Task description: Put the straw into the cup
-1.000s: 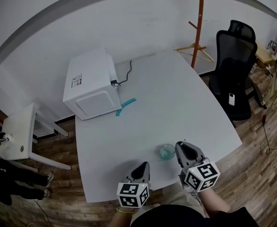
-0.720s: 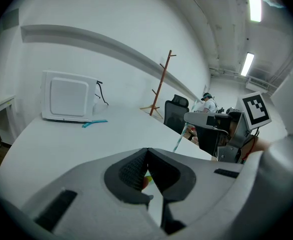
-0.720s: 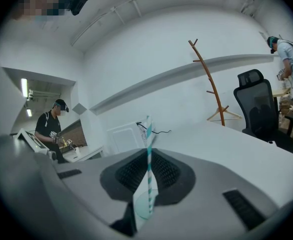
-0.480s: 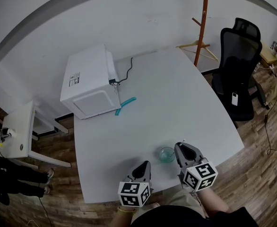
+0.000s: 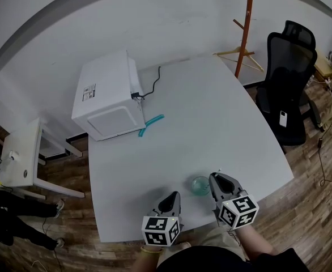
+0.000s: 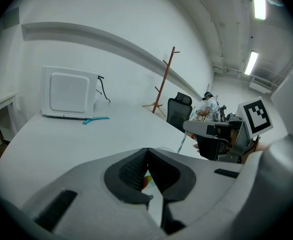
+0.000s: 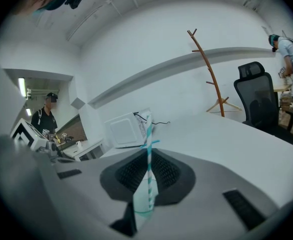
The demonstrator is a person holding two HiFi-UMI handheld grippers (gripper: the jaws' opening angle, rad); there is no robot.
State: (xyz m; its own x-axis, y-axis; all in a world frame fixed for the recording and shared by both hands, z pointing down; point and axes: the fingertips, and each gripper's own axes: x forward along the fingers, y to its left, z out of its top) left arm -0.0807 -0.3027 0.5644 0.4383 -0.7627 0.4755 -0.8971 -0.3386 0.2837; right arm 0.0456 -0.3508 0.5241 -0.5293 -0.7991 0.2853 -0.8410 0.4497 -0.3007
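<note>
A small clear glass cup [image 5: 200,184] stands near the front edge of the white table [image 5: 211,118]. Just right of it is my right gripper [image 5: 215,178], shut on a teal-and-white striped straw [image 7: 148,149] that sticks up between its jaws. In the left gripper view that straw [image 6: 182,141] leans up from the right gripper [image 6: 206,132]. My left gripper [image 5: 174,198] rests left of the cup, jaws together [image 6: 147,153]. A small orange-green patch shows low between its pads; I cannot tell what it is.
A white microwave [image 5: 106,98] sits at the table's far left corner, with a teal object [image 5: 149,124] lying beside it. A black office chair [image 5: 285,95] and an orange coat stand [image 5: 246,27] are off to the right. A small white side table [image 5: 24,157] stands to the left.
Both grippers and the cup stay where they were. Only the head view has drifted slightly.
</note>
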